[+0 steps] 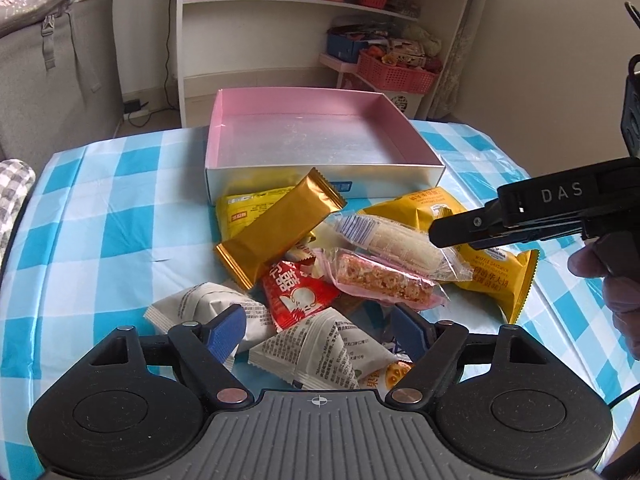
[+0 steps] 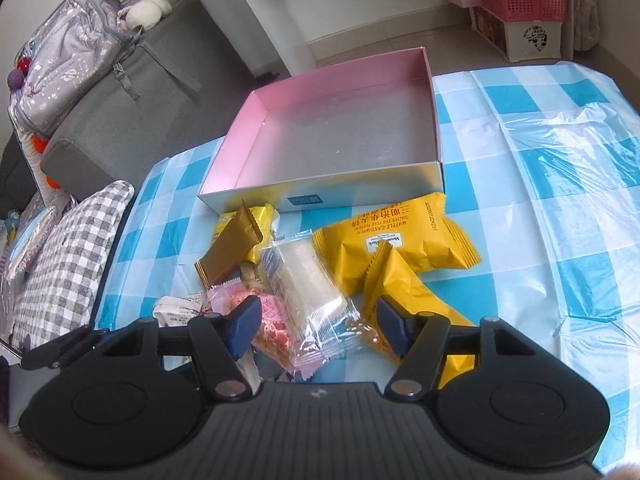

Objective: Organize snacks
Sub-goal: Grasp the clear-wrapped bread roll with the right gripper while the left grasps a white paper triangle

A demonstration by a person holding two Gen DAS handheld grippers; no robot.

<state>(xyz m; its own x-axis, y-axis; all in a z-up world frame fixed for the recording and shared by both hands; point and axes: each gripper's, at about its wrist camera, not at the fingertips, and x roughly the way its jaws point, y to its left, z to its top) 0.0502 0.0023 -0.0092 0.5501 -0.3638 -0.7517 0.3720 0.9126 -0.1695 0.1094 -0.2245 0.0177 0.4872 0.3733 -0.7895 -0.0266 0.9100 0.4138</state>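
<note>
Crinkly film overlaps everywhere; your left gripper (image 1: 316, 332) straddles the white packet (image 1: 320, 354), your right gripper (image 2: 318, 326) the clear-wrapped wafer (image 2: 308, 284), both apart; closing may drag neighbours.

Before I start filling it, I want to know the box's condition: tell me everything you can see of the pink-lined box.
The box is a shallow, open, lidless rectangular tray, apparently cardboard, with glossy pink inner walls, a silvery grey floor and a white outer front wall bearing a small blue label. It holds nothing, though its floor looks faintly scuffed or dusty. It sits flat on the blue-checked tablecloth behind the snack pile; the gold bar wrapper and a yellow packet lie against or just before its front wall.
</note>
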